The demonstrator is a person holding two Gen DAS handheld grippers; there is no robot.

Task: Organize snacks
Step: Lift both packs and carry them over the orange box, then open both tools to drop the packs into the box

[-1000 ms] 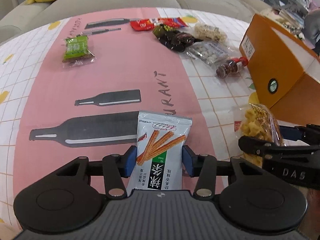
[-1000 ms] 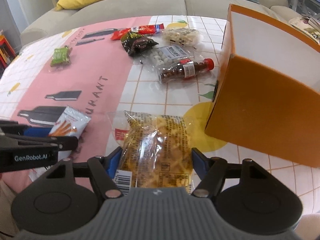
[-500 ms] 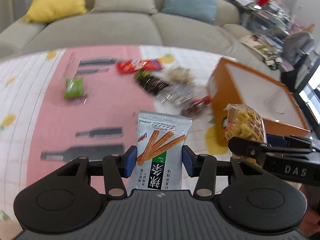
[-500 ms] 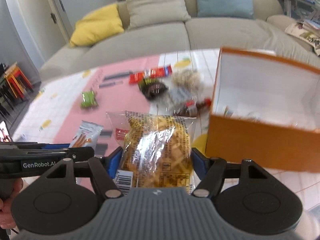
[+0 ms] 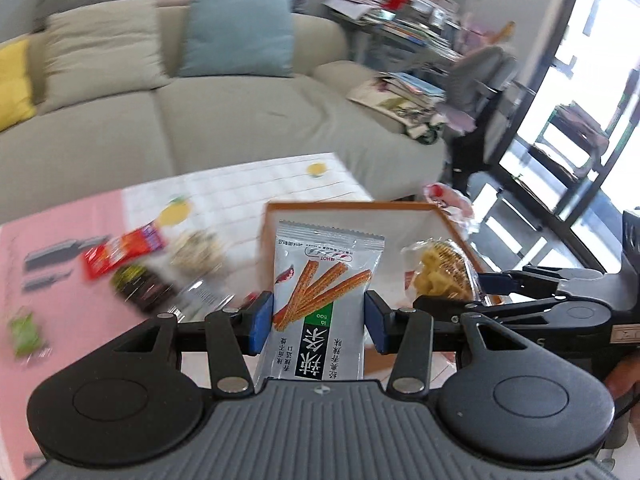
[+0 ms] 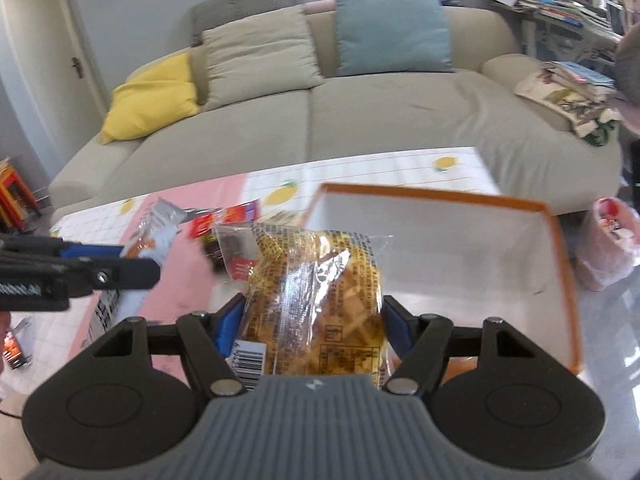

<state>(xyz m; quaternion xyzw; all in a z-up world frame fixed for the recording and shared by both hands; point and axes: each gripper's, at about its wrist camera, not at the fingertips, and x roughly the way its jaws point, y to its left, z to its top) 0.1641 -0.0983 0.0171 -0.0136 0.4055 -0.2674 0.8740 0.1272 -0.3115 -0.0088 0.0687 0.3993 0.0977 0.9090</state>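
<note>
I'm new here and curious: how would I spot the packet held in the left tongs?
Find the orange box on the table. In front of it, the left tongs grip a silvery packet picturing orange sticks, unlike the clear yellow bag beside it.

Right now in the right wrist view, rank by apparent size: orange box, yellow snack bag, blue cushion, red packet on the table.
1. orange box
2. yellow snack bag, though nearness to the camera inflates it
3. blue cushion, close to the bag, so that order is unsure
4. red packet

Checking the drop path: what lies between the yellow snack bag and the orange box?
Nothing: in the right wrist view the yellow snack bag overlaps the orange box.
</note>
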